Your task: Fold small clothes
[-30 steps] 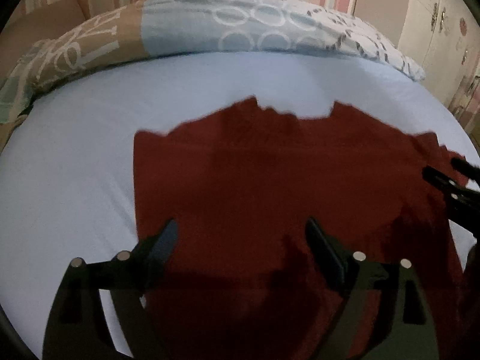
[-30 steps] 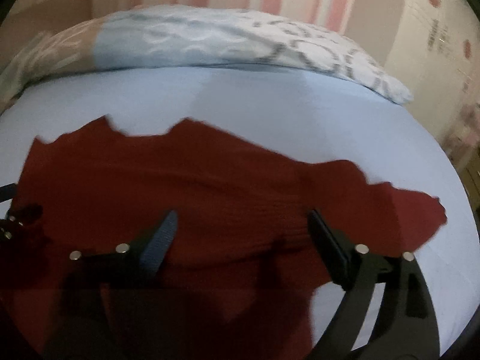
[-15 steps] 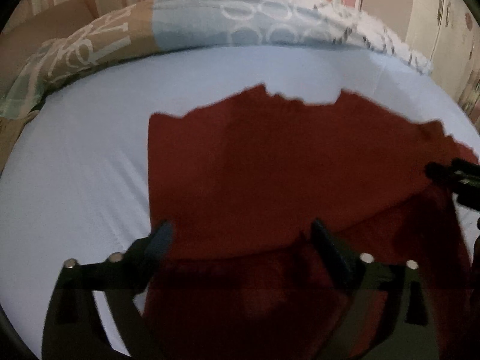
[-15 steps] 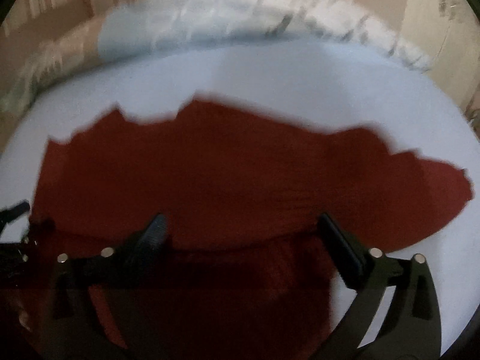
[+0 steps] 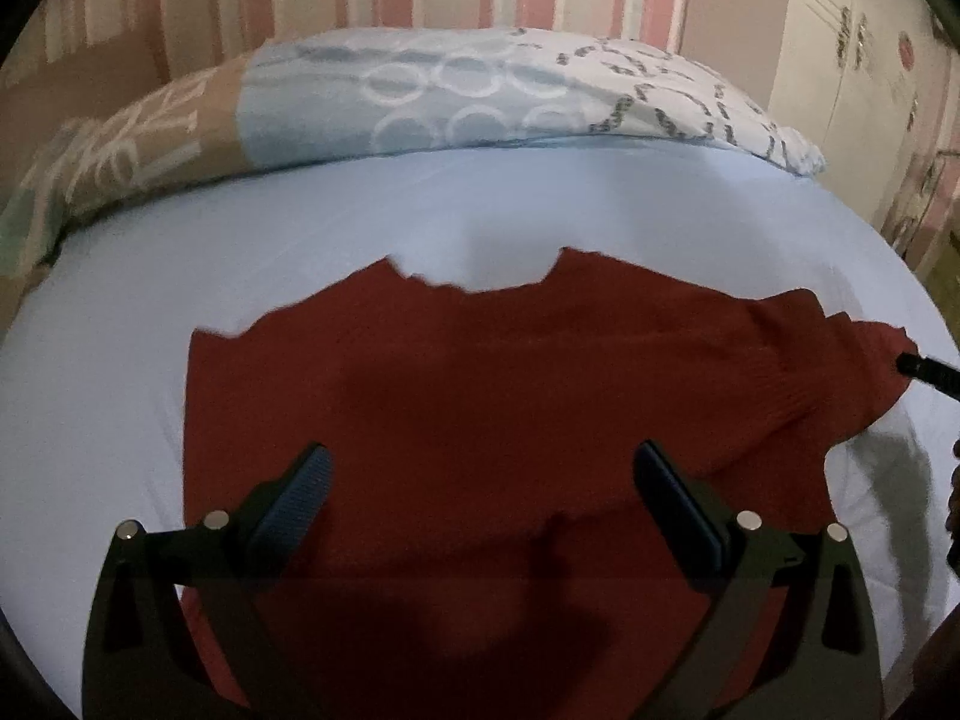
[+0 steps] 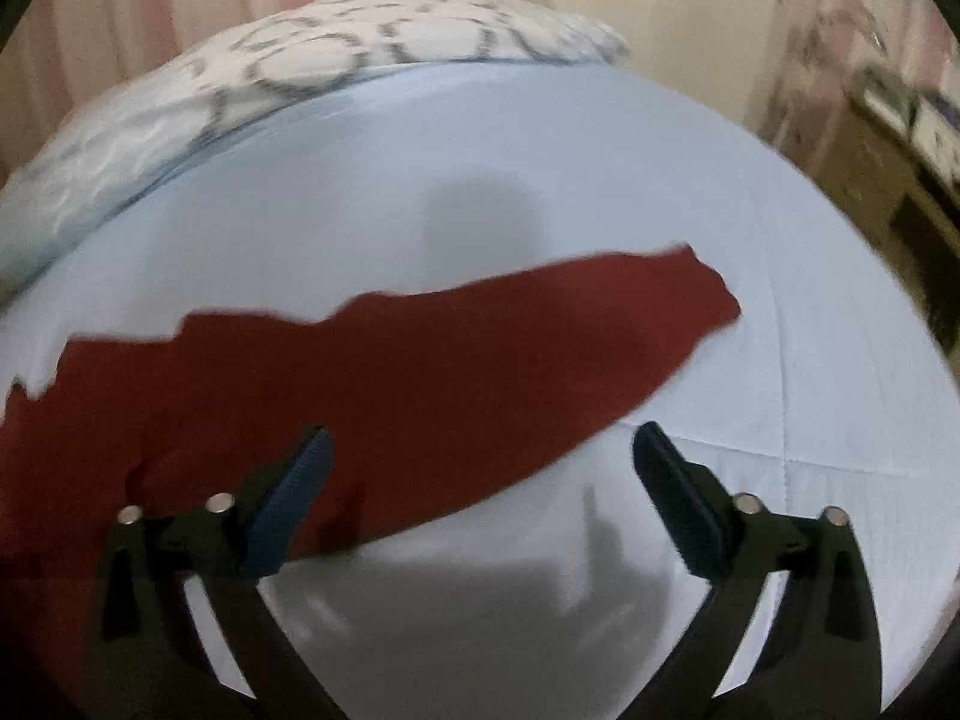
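Observation:
A dark red top (image 5: 480, 372) lies flat on the pale blue bed sheet (image 5: 90, 420), neckline towards the pillows. My left gripper (image 5: 480, 474) hovers over its lower body, open, with nothing between the fingers. The right gripper's dark tip (image 5: 927, 369) shows at the right edge, by the sleeve end. In the right wrist view the sleeve (image 6: 600, 324) stretches out to the right. My right gripper (image 6: 480, 462) hangs above the sleeve's lower edge. Its jaws stand wide and are closing, and they grip nothing.
A patterned duvet (image 5: 450, 96) lies rolled along the far edge of the bed, below a striped wall. A pale wardrobe (image 5: 864, 60) stands at the right. Wooden furniture (image 6: 888, 180) sits beyond the bed's right edge. Bare sheet (image 6: 810, 420) lies to the right of the sleeve.
My right gripper has swung right, from over the top's body to over its sleeve and bare sheet. My left gripper has pulled back a little, and more of the bed shows.

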